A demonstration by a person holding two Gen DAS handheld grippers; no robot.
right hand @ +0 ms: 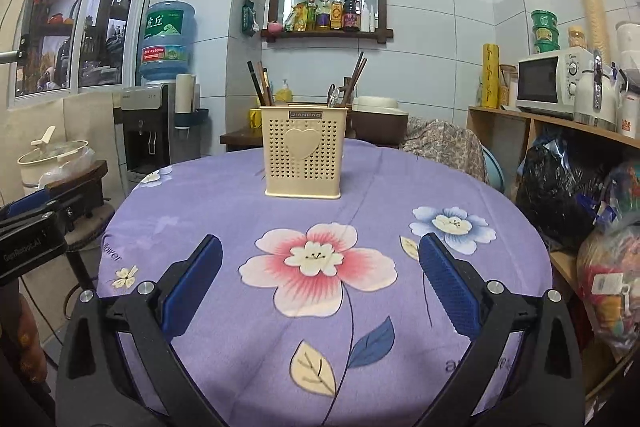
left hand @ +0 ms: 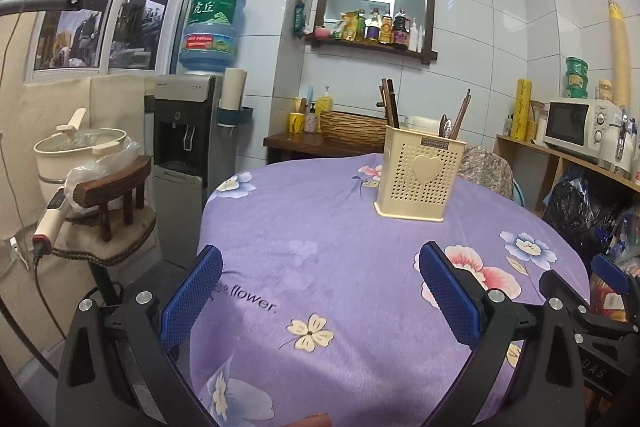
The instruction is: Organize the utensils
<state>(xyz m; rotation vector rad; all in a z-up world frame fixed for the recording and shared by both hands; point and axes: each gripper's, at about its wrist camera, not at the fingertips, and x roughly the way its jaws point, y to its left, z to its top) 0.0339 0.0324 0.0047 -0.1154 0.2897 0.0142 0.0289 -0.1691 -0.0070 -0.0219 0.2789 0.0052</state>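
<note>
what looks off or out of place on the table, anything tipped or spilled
Nothing stands out. The cream utensil holder stands upright on the purple floral tablecloth, with chopsticks and spoons inside it. No utensils lie loose and nothing is spilled.

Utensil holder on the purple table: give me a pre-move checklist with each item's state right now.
1. Utensil holder upright on the tablecloth: ok.
2. Chopsticks and spoon already standing inside the holder: ok.
3. Left claw open with nothing between its pads: ok.
4. Right claw open with nothing between its pads: ok.
5. Cloth between claws and holder free of loose utensils: ok, none visible.
6. Which compartment each utensil sits in: cannot tell, the holder's wall hides the inside.
</note>
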